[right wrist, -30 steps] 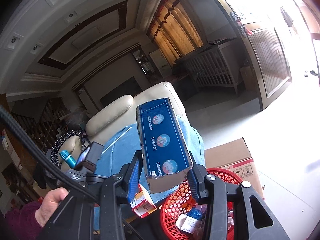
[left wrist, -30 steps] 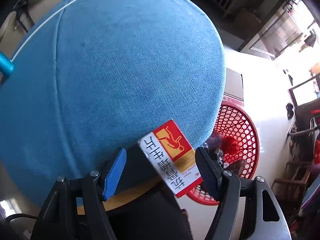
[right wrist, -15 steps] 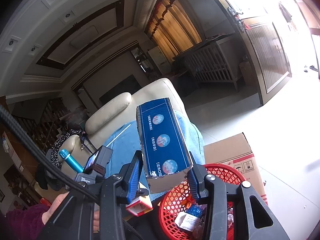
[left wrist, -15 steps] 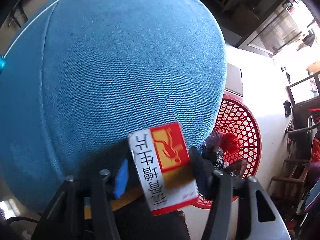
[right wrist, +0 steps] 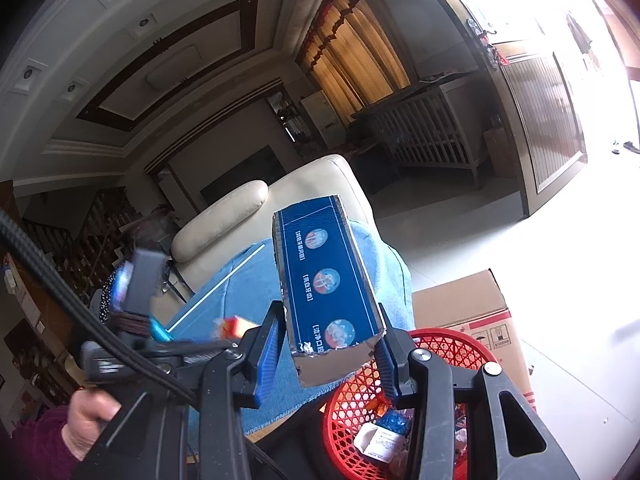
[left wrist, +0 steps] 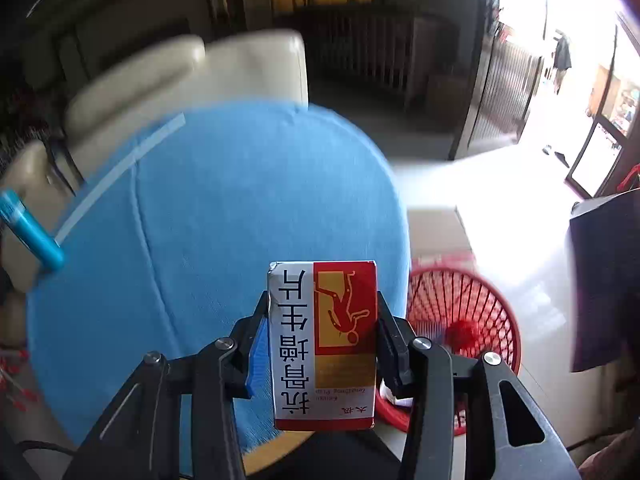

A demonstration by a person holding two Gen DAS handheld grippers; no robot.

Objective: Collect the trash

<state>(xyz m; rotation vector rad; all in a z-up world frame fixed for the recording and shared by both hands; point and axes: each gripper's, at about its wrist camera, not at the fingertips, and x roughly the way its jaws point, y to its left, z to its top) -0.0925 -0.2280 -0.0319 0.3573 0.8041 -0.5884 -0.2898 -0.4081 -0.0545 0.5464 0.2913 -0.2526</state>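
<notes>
red-and-white carton point(left wrist: 323, 344) between left fingers point(left wrist: 387, 336), blue box point(right wrist: 329, 280) between right fingers point(right wrist: 269, 354)

A round table under a blue cloth point(left wrist: 224, 216) filled the middle of the left wrist view, a thin white stick point(left wrist: 120, 178) lying across its far side. A pale armchair point(left wrist: 192, 72) stood just behind it. On the light tiled floor point(right wrist: 568, 344) beside the table sat a red mesh basket point(right wrist: 452, 344) (scraps and a small white carton inside), and a cardboard box point(right wrist: 468, 300) stood close behind the basket.
</notes>
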